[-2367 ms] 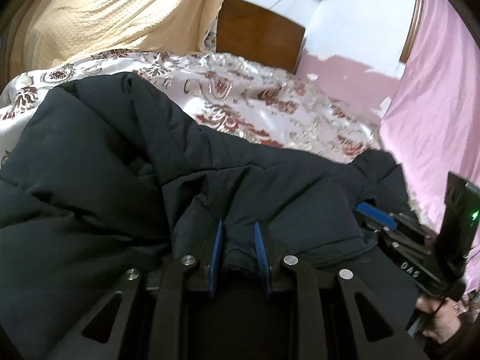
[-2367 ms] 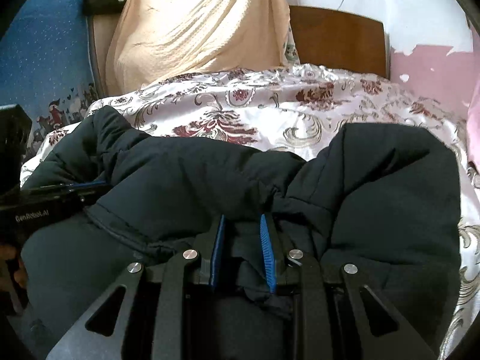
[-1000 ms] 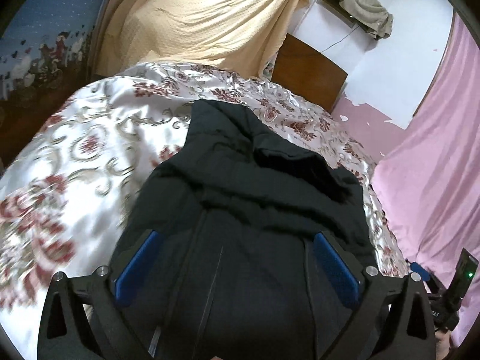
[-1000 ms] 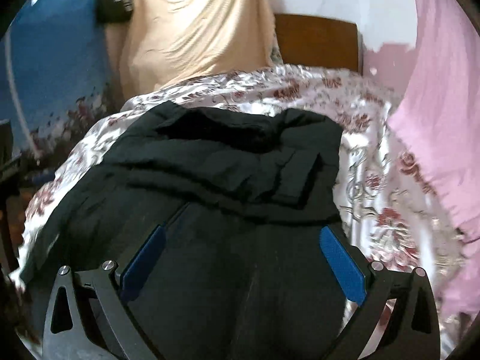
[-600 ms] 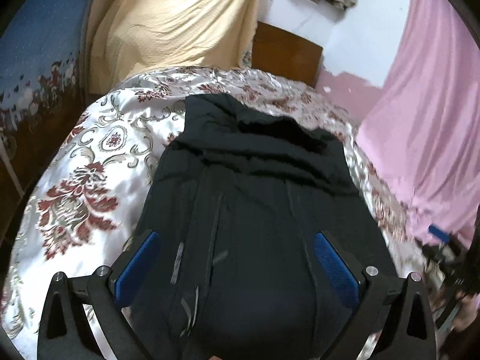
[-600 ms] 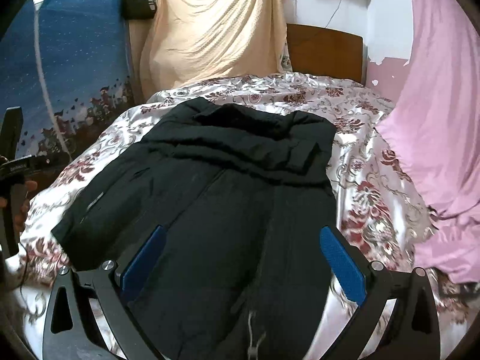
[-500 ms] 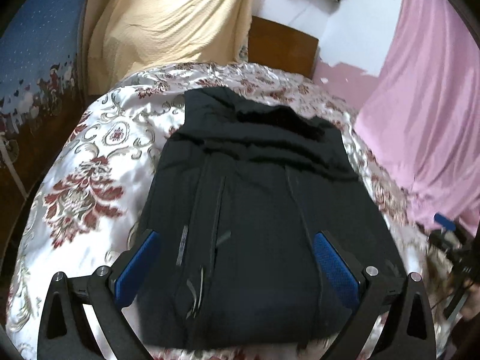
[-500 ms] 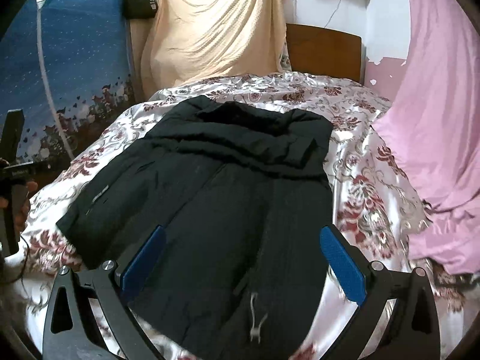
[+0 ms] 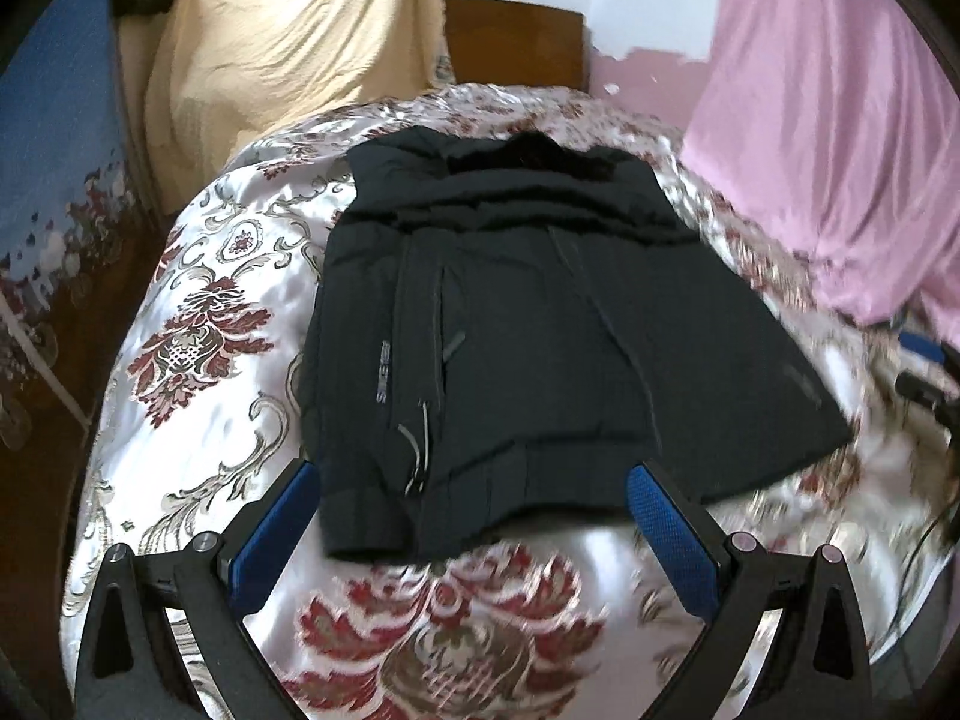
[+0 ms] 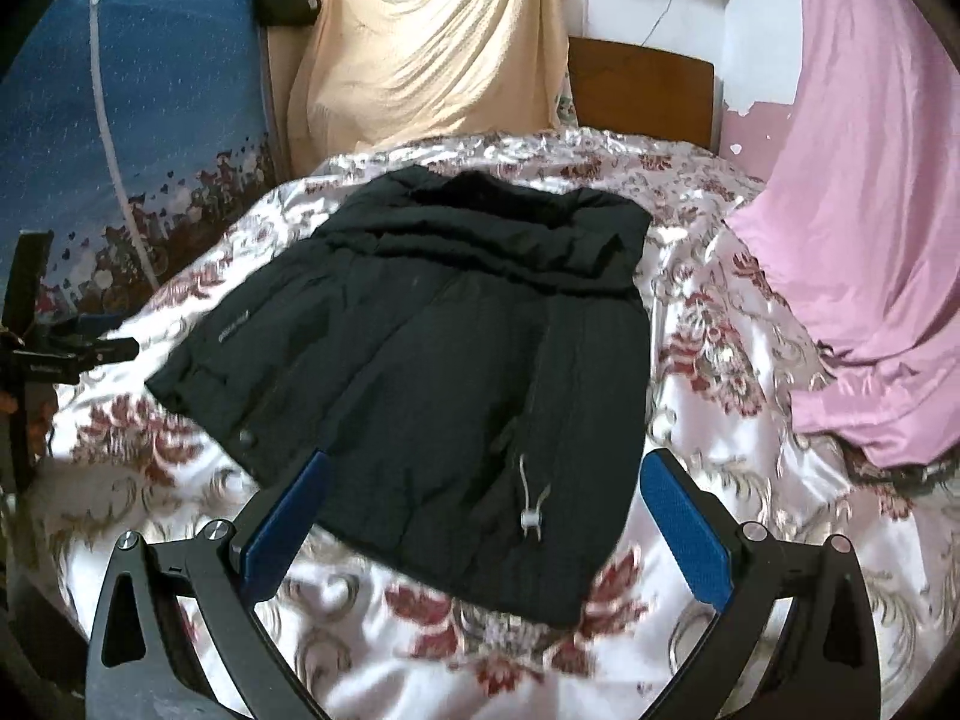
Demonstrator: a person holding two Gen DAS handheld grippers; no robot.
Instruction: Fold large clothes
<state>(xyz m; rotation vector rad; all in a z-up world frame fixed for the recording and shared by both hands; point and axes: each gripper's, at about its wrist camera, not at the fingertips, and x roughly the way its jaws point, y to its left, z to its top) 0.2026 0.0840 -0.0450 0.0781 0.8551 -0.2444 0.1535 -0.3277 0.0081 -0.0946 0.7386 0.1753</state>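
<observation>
Black padded jacket lies flat on floral satin bedspread, long axis running away from both grippers. Left gripper and right gripper: jaws wide, empty, hem nearest, about equally close.

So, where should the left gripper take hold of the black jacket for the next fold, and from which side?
Probably the near left hem corner of the black jacket. It lies flat at the edge nearest the open left gripper, with bare bedspread beside it. Come in low from the near side, sliding one finger under the hem.
</observation>
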